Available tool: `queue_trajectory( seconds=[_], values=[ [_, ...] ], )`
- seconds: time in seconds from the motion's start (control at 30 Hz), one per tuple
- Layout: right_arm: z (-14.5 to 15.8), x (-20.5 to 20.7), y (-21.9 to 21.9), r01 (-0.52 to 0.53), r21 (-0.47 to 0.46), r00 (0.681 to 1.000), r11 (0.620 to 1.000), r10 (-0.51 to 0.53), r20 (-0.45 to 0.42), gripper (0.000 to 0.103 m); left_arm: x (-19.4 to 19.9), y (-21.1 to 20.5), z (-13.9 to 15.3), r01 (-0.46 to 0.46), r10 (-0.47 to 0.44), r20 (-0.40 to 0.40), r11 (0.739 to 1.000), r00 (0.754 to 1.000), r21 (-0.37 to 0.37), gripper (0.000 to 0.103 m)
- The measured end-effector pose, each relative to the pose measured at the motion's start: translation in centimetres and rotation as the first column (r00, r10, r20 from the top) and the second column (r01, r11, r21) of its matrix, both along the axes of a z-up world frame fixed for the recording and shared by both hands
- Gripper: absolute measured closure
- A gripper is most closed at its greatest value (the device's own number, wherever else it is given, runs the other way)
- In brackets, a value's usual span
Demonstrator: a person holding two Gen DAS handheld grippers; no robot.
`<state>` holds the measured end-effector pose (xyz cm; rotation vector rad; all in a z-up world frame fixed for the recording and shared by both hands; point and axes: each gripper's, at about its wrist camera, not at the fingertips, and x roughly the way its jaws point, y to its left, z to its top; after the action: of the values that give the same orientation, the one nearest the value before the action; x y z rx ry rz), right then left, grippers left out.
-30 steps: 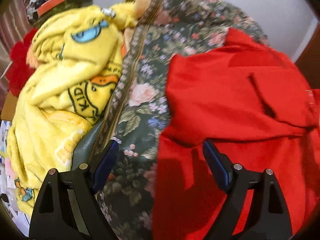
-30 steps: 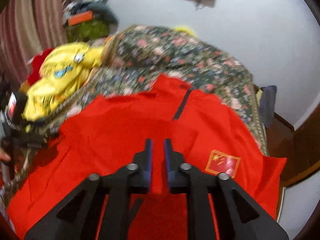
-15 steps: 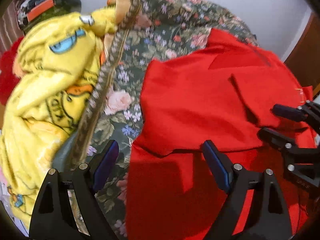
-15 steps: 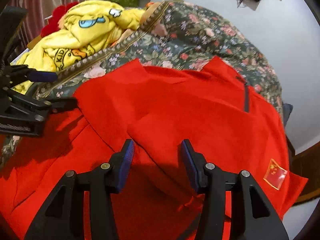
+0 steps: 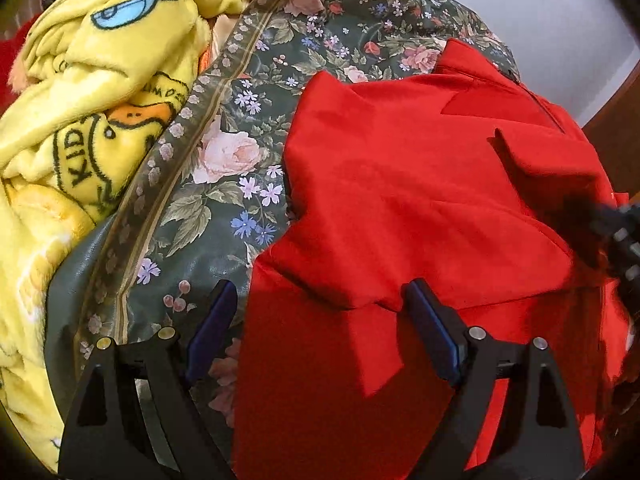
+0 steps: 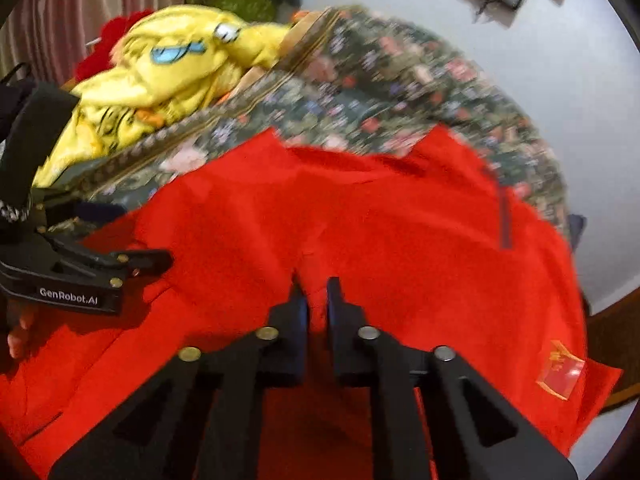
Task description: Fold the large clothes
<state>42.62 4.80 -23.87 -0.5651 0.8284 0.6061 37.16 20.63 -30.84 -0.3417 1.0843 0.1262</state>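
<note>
I have the red garment (image 6: 400,232) spread on the floral bedspread (image 5: 224,168). Right gripper (image 6: 317,300) has just pinched shut on a fold; left gripper (image 5: 320,332) gapes wide over its edge. Soft, light cloth; I'd take hems.

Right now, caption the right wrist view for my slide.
Right gripper pinches a fold of the red garment on the floral bedspread.

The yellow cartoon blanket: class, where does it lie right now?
In both wrist views the yellow cartoon blanket lies bunched at upper left on the floral bedspread, which separates it from the red garment.
</note>
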Motion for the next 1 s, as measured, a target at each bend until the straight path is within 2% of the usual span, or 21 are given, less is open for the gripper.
queue_trajectory(
  seconds=[0.27,0.43,0.57,0.7,0.87,1.0],
  values=[
    [7.5,1.1,-6.4,0.109,0.173,0.991,0.979,-0.121,0.060,0.097,-0.1,-0.7,0.4,-0.018,0.020,-0.022,0.998,1.000,0.061,0.015],
    [12.2,1.0,-12.3,0.181,0.252,0.968,0.951,-0.217,0.126,0.097,0.0,-1.1,0.6,-0.034,0.038,-0.041,0.995,0.998,0.092,0.016],
    [13.6,1.1,-17.3,0.258,0.309,0.944,0.915,-0.307,0.120,0.097,0.2,-1.5,0.8,-0.045,0.052,-0.058,0.991,0.997,0.123,0.016],
    [12.5,1.2,-20.4,0.316,0.309,0.934,0.897,-0.351,0.065,0.097,0.4,-1.6,0.8,-0.070,0.081,-0.071,0.988,0.994,0.138,0.013],
    [8.2,1.2,-23.2,0.387,0.267,0.921,0.882,-0.386,-0.059,0.097,0.3,-1.8,0.8,-0.091,0.104,-0.077,0.984,0.992,0.156,0.012],
    [5.0,1.1,-25.6,0.457,0.258,0.889,0.851,-0.423,-0.176,0.097,0.3,-1.9,1.0,-0.106,0.121,-0.084,0.981,0.989,0.165,0.012]
  ],
)
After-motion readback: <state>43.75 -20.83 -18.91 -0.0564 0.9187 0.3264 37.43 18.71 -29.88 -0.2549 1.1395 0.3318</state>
